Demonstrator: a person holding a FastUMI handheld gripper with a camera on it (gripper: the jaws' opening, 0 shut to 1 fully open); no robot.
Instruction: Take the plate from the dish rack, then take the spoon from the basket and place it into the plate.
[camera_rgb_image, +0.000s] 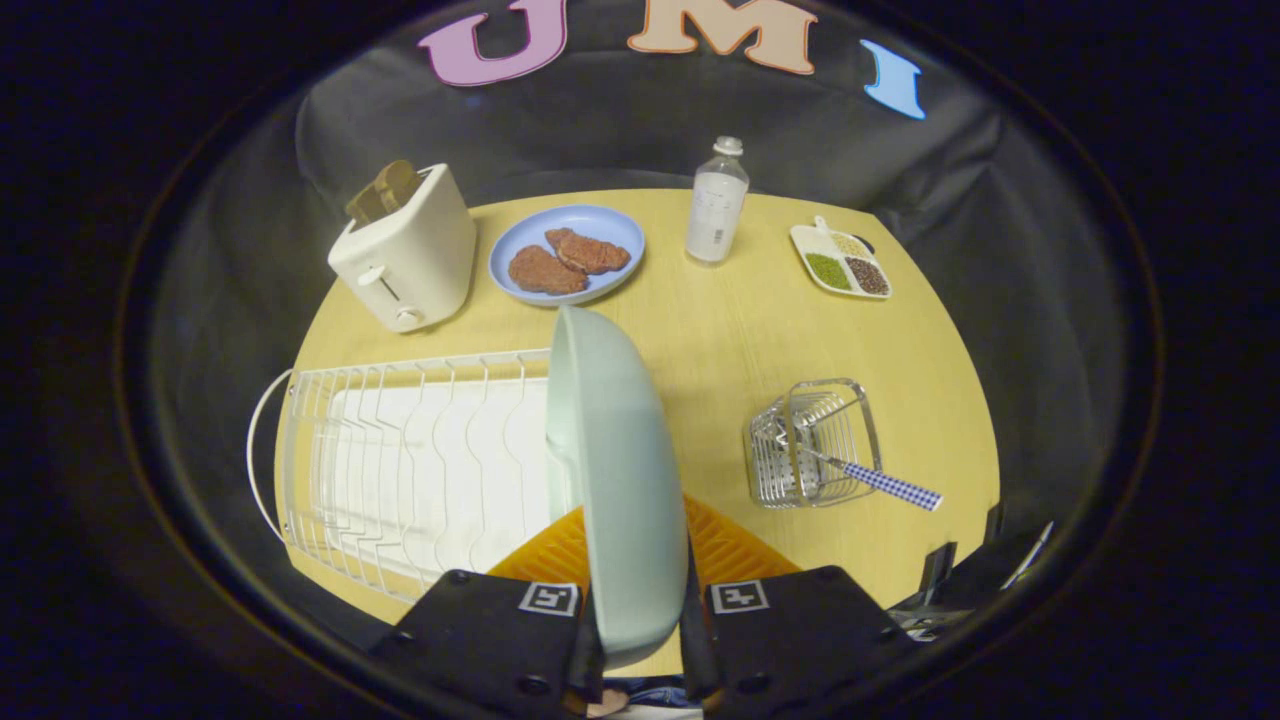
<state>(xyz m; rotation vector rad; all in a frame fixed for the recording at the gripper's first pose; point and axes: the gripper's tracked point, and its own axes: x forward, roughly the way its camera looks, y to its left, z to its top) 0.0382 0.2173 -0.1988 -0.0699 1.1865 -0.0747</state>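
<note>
Plate (620, 470): pale green, held on edge between the two fingers, its rim rising ahead of them; it stands over the right end of the dish rack, and whether it touches the wires cannot be told.
Claw (640, 625): pressed in on the plate from both sides, one finger on each face.
Dish rack (400, 450): white wire frame with a white tray beneath, at 10 o'clock from the claw; its slots hold nothing.
Basket (812, 440): small wire cutlery holder, at 2 o'clock from the claw, standing on the bare counter well apart from the rack.
Spoon (860, 475): lies slanted in the basket, bowl end inside the wires, blue-and-white checked handle sticking out over the near right side.
Blue plate (566, 254): at 12 o'clock beyond the green plate, carrying two brown meat-like pieces side by side.
Toaster (405, 250): cream, at 11 o'clock, just left of the blue plate; a brown slice stands up out of its slot.
Bottle (716, 205): clear plastic with a cap and a label, upright, at 1 o'clock, right of the blue plate.
Divided dish (840, 262): white, far right of the bottle; compartments hold green, dark reddish and pale grains.
Counter (720, 350): light wood; the stretch between the held plate and the basket is bare.
Obstruction: the held plate hides the rack's right end and part of the counter behind it.
</note>
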